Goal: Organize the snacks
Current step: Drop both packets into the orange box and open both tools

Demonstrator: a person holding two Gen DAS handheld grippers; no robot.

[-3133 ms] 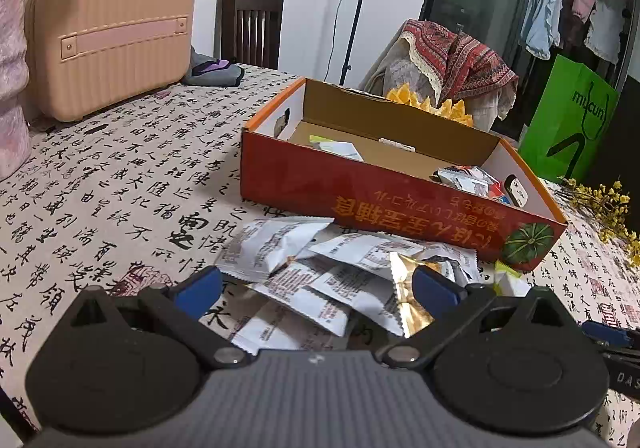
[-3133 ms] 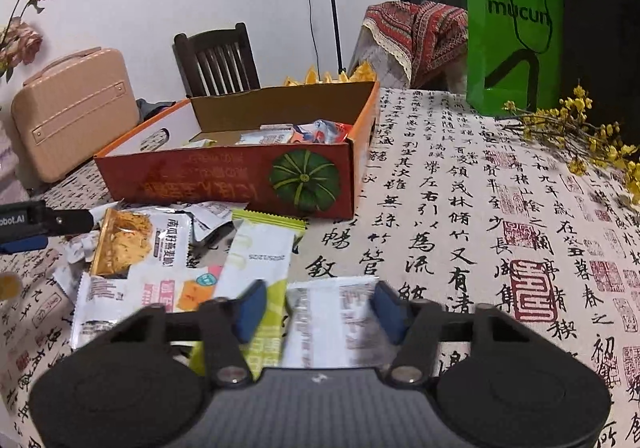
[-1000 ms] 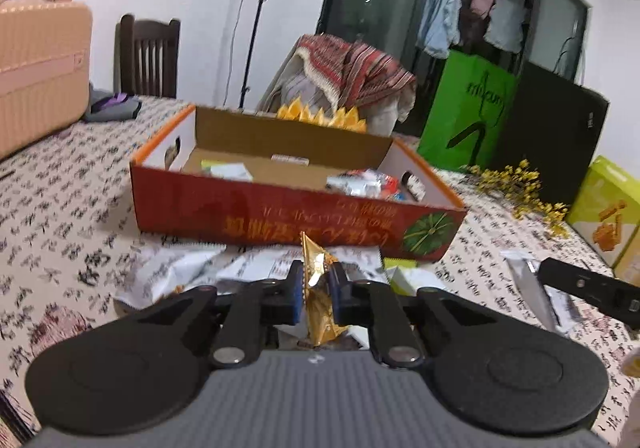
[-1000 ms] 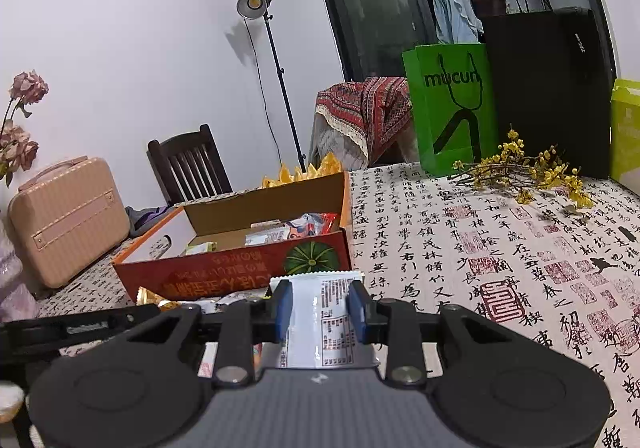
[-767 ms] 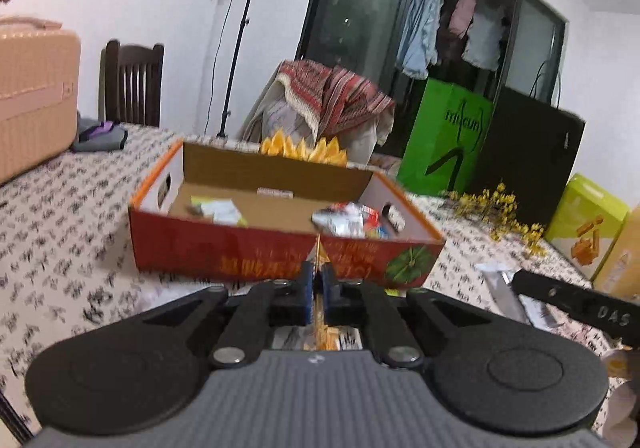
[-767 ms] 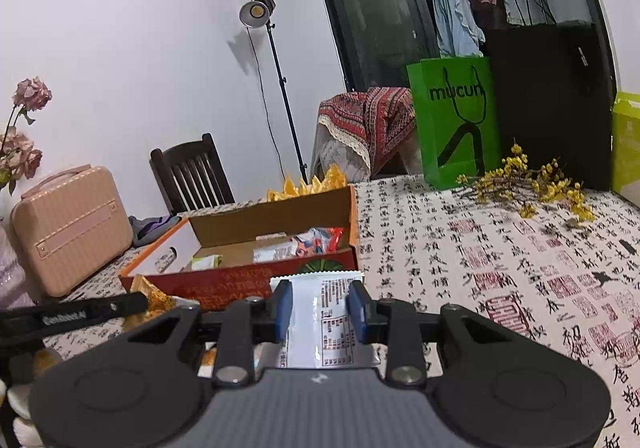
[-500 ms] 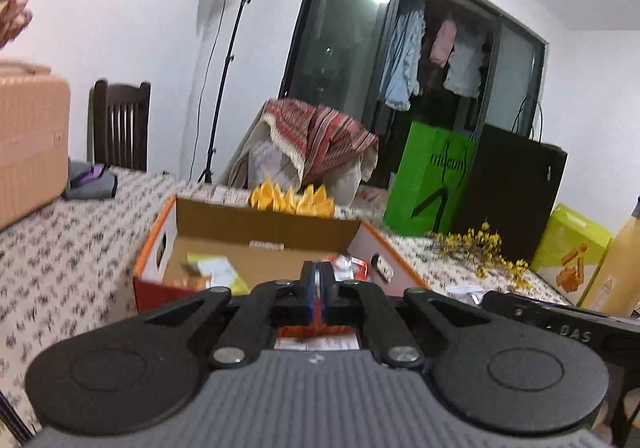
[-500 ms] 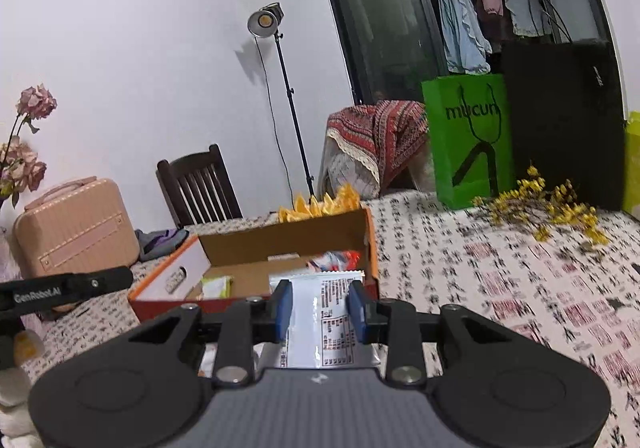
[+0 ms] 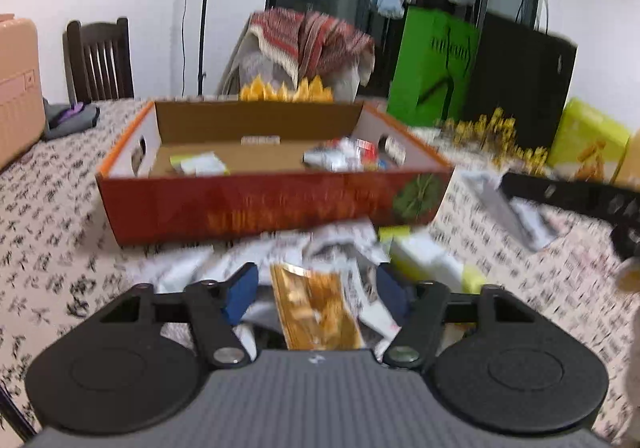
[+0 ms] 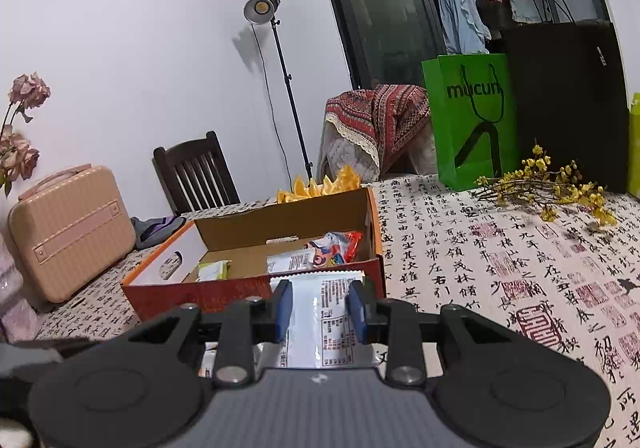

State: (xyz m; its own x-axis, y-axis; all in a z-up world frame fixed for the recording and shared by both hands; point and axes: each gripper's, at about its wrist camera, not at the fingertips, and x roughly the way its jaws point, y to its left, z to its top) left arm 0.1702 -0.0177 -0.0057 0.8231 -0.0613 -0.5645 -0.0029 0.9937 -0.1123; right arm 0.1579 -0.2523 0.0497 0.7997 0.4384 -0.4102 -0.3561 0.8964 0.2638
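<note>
1. Left wrist view, blurred: the left gripper [image 9: 316, 290] was opening, its blue pads [image 9: 239, 290] apart. A gold snack packet [image 9: 316, 314] lay between them, touching neither pad, over a heap of white snack packets [image 9: 344, 244] on the surface [image 9: 52, 216].
2. Same view: the orange cardboard box [image 9: 272, 204] stood just behind the heap, with a few packets inside at its left and right ends.
3. Right wrist view: the right gripper [image 10: 320, 308] was clamped on a white snack packet [image 10: 320, 322], pads pressing both its sides.
4. Same view: the packet was held upright just in front of the box's [image 10: 248, 288] near wall, above the calligraphy-print surface [image 10: 480, 256].
</note>
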